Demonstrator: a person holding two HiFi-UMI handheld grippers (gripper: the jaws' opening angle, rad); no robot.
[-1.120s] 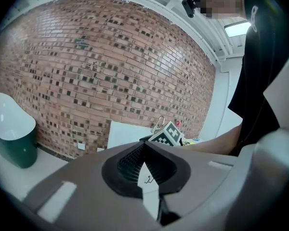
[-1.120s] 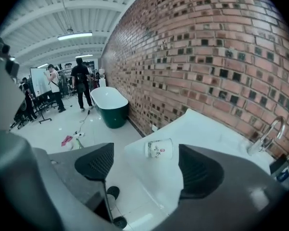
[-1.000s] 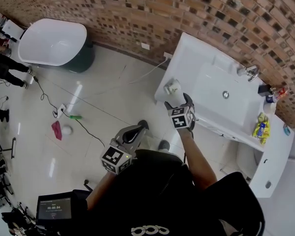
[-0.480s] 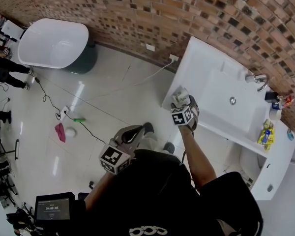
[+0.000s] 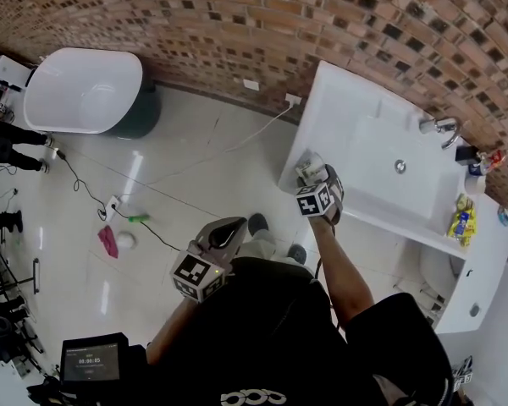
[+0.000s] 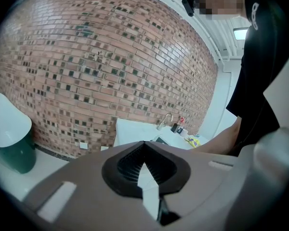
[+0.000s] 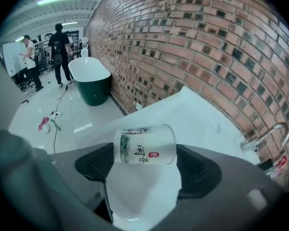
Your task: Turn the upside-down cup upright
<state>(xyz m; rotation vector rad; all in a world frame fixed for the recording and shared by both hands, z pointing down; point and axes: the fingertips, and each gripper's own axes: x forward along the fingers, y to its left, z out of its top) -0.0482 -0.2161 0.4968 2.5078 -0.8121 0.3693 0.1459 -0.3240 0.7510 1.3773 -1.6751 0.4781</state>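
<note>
The right gripper [image 7: 144, 165] has dropped onto the cup [image 7: 144, 145] at one o'clock, jaws closing around it. Lifting comes next; the left gripper [image 6: 145, 160] idles, jaws together.

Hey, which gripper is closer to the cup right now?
Right. The right gripper is closing its jaws with the cup between them; the left gripper hangs back by the person's waist, away from it.

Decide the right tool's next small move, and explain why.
Probably finish closing. On the right tool the jaws are closing with the cup sideways between its pads, and no firm grip shows yet; the left tool is shut and empty.
</note>
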